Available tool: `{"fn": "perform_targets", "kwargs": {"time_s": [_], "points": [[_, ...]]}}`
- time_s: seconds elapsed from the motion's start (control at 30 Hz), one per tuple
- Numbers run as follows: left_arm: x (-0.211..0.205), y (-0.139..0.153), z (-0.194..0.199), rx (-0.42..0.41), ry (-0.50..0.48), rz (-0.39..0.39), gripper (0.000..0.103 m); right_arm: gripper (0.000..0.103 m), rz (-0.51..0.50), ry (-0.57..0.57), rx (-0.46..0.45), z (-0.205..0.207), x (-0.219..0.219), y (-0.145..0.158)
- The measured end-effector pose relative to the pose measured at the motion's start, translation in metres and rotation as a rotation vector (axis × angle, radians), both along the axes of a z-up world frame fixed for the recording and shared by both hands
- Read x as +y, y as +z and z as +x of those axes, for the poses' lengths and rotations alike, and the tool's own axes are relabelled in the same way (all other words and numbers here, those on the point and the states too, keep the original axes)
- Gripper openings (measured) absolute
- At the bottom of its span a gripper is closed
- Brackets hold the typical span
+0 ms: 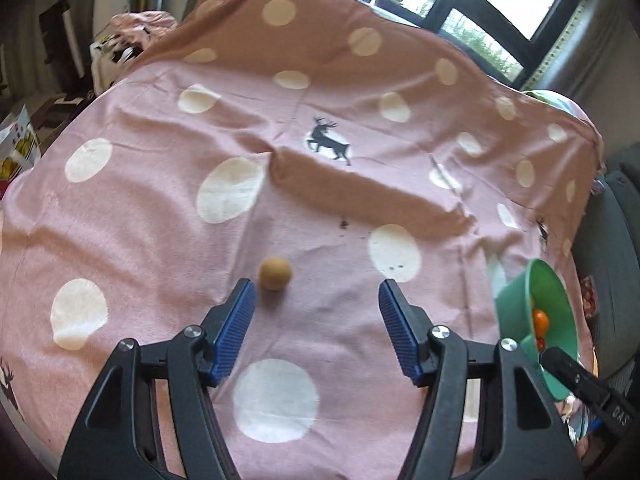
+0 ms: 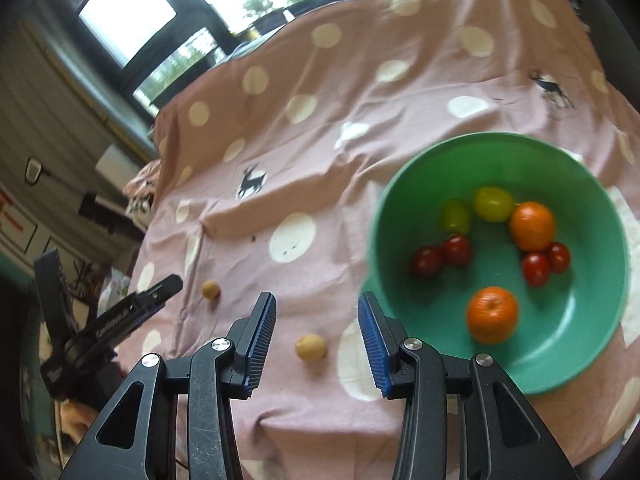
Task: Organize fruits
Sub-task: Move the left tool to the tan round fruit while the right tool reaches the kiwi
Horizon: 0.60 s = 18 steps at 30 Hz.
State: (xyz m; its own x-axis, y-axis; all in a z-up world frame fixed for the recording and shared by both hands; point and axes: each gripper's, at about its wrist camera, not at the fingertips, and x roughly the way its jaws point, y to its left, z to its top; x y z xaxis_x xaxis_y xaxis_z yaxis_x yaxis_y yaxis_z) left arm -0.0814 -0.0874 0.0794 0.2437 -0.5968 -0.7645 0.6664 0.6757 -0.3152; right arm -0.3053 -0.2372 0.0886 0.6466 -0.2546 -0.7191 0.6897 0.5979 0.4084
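Loose fruit: two small tan round fruits lie on my pink spotted cloth [image 2: 320,92], outside the bowl. One [image 2: 310,347] sits just ahead of my right tongs, between the lines of the two blue pads, near the cloth's front edge. The other [image 2: 210,289] lies further left, near my left tongs; from the left wrist it [image 1: 275,274] shows just beyond the left pad.
Bowl: the green bowl [image 2: 400,200] stands toward the cloth's right edge, just beside my right tongs' right pad.
Bowl contents: two oranges [image 2: 492,314], four small red fruits [image 2: 456,250] and two yellow-green ones [image 2: 493,203], all a little blurred.
Left tongs [image 1: 318,294]: spread wide, holding nothing, above the cloth.
Right tongs [image 2: 317,307]: also parted, nothing between the pads.
Hard to make out: from the left wrist the bowl is tipped by the lens and cut by my right tongs' black arm [image 1: 580,380], so only an orange shape and a bit of red show inside.
Cloth: wrinkled, with a ridge across the middle and dark deer prints [image 1: 330,141]; the far corners fall away out of sight.
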Motion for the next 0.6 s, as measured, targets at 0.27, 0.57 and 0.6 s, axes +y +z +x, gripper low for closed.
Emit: {"fn": "perform_targets", "kwargs": {"time_s": [0.27,0.57,0.6], "points": [[-0.012,-0.025,0.011,0.045,0.003,0.023,0.060,0.043,0.055,0.117,0.115,0.044,0.013,-0.031],[-0.026,-0.041,0.017,0.047,0.030,0.072,0.057,0.043,0.071,0.137,0.251,0.060,0.016,-0.059],[-0.027,-0.043,0.018,0.047,0.031,0.078,0.055,0.043,0.070,0.137,0.267,0.062,0.016,-0.061]]}}
